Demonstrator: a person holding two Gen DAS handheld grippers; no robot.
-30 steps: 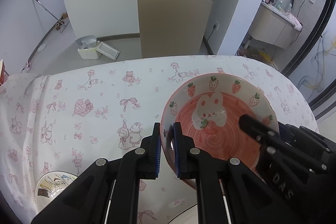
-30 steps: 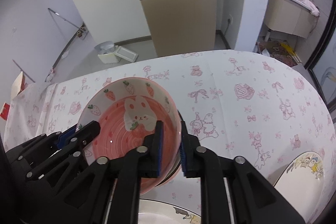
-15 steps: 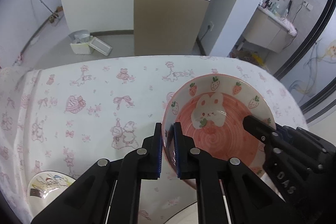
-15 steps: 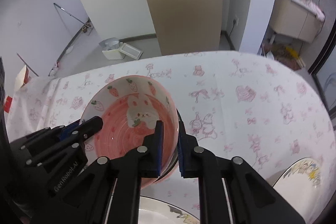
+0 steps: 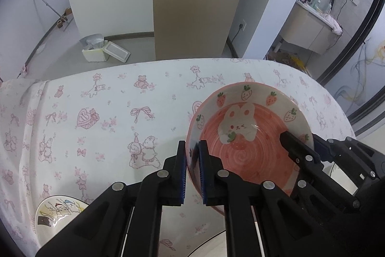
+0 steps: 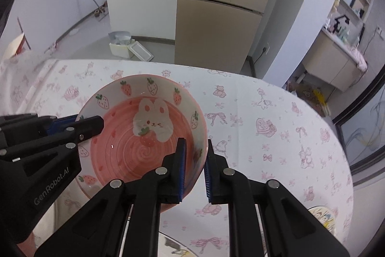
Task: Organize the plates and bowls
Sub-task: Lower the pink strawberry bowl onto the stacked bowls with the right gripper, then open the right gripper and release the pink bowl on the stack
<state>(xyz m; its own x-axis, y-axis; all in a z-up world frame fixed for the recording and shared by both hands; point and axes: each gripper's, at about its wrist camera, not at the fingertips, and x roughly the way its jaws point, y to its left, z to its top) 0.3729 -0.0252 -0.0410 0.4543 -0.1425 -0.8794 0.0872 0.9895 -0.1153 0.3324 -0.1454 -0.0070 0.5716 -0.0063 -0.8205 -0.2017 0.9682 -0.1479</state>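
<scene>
Two grippers are holding one pink rabbit bowl (image 5: 250, 136) above the tablecloth (image 5: 108, 117) — left gripper (image 5: 191, 155) pinching its left rim, right gripper (image 6: 194, 155) straddling its right rim with some slack.

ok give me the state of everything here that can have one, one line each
pink bunny bowl: upright, held above the table by both rims
left gripper: shut on the bowl's left rim
right gripper: straddling the right rim, jaws wider apart
foam box on floor: lid off, leaning beside it
</scene>
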